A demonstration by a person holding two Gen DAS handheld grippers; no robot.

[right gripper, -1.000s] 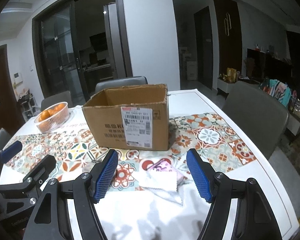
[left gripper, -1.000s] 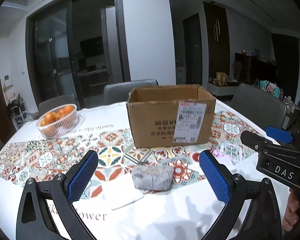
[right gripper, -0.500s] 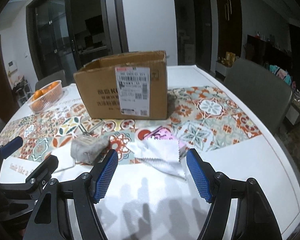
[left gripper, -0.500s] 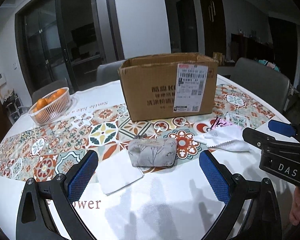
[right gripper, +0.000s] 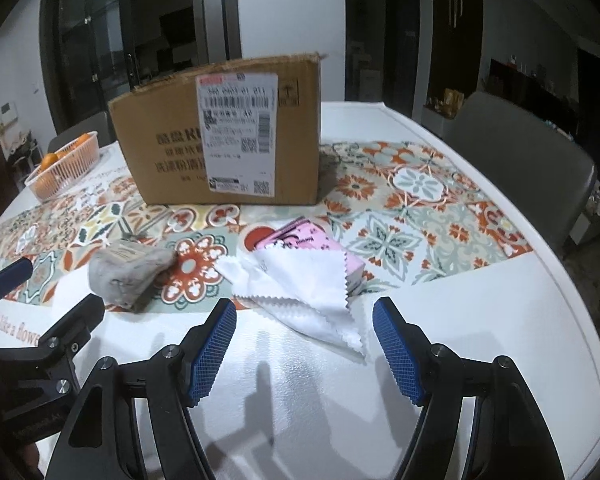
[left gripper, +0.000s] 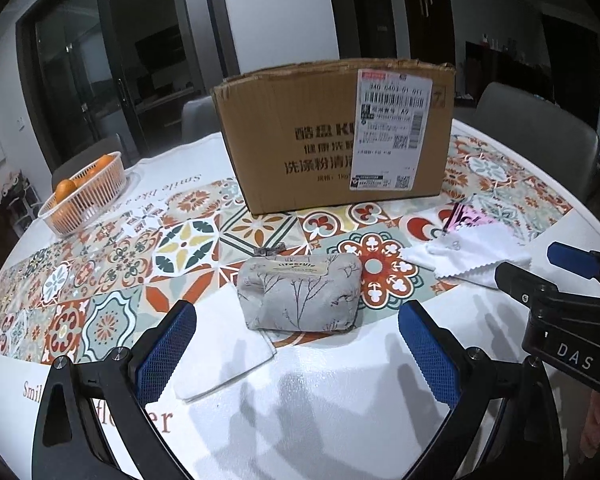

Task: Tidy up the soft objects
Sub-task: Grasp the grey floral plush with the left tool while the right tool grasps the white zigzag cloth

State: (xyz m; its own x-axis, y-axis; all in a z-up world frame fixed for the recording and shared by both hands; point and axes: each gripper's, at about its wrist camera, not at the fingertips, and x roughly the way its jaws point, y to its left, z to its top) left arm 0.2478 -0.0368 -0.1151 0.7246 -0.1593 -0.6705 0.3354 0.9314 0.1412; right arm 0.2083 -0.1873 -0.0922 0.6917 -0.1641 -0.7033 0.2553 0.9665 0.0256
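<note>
A grey floral pouch [left gripper: 300, 290] lies on the patterned tablecloth just beyond my open left gripper [left gripper: 296, 354], nothing between its blue pads. Left of the pouch lies a folded white cloth [left gripper: 220, 354], partly under it. A white zigzag-edged cloth [right gripper: 300, 284] drapes over a pink packet [right gripper: 300, 242], just ahead of my open right gripper [right gripper: 304, 350]. The same cloth [left gripper: 472, 256] and the right gripper [left gripper: 556, 280] show at the right of the left wrist view. The pouch [right gripper: 128, 274] appears left in the right wrist view. An open cardboard box [left gripper: 336, 136] stands behind.
A basket of oranges [left gripper: 86, 194] sits at the far left of the round table [right gripper: 480, 340]. Grey chairs [right gripper: 520, 152] stand around it. The left gripper's arm [right gripper: 40, 344] shows at the lower left of the right wrist view. Dark glass doors lie behind.
Both grippers have sunk toward the table and tipped downward. The pouch, the cloths and the box now look larger and nearer. Both pairs of jaws kept the same width.
</note>
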